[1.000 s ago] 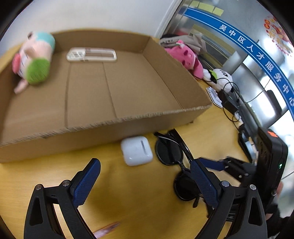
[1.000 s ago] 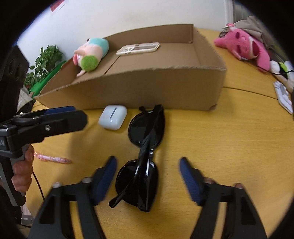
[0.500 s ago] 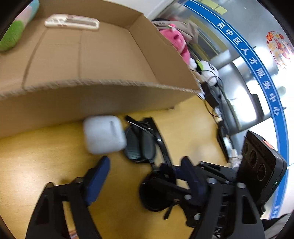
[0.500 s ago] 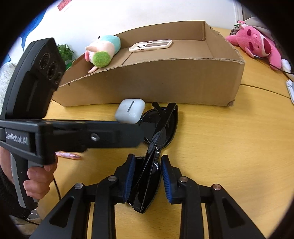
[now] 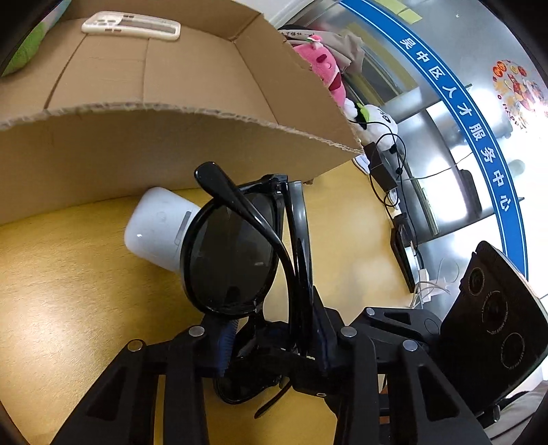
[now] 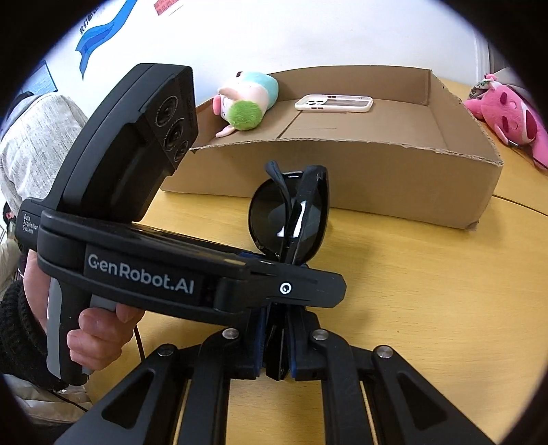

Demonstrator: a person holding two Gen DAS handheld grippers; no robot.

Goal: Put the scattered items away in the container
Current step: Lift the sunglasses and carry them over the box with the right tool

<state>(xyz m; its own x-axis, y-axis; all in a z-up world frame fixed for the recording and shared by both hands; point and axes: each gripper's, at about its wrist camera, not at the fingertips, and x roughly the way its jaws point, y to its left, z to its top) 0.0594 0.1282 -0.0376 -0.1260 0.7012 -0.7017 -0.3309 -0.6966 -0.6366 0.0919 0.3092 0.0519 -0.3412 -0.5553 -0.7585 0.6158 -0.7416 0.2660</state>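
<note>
Folded black sunglasses (image 5: 233, 253) (image 6: 291, 212) are lifted off the yellow table, in front of the cardboard box (image 5: 171, 147) (image 6: 394, 178). My left gripper (image 5: 274, 342) is shut on their near part. My right gripper (image 6: 274, 345) is shut on them too, just beside the left one. A white earbuds case (image 5: 157, 229) lies on the table by the box's front wall, behind the lens. Inside the box lie a white phone case (image 5: 132, 25) (image 6: 334, 102) and a plush toy (image 6: 246, 102).
A pink plush (image 6: 507, 119) (image 5: 322, 68) lies right of the box. A white plush (image 5: 376, 123), cables and a black device (image 5: 404, 250) sit at the table's right side. The left gripper's body (image 6: 130, 191) fills the left of the right wrist view.
Both grippers closed on the sunglasses, the right one first, then the left. The sunglasses have risen off the table and tilted upright.
</note>
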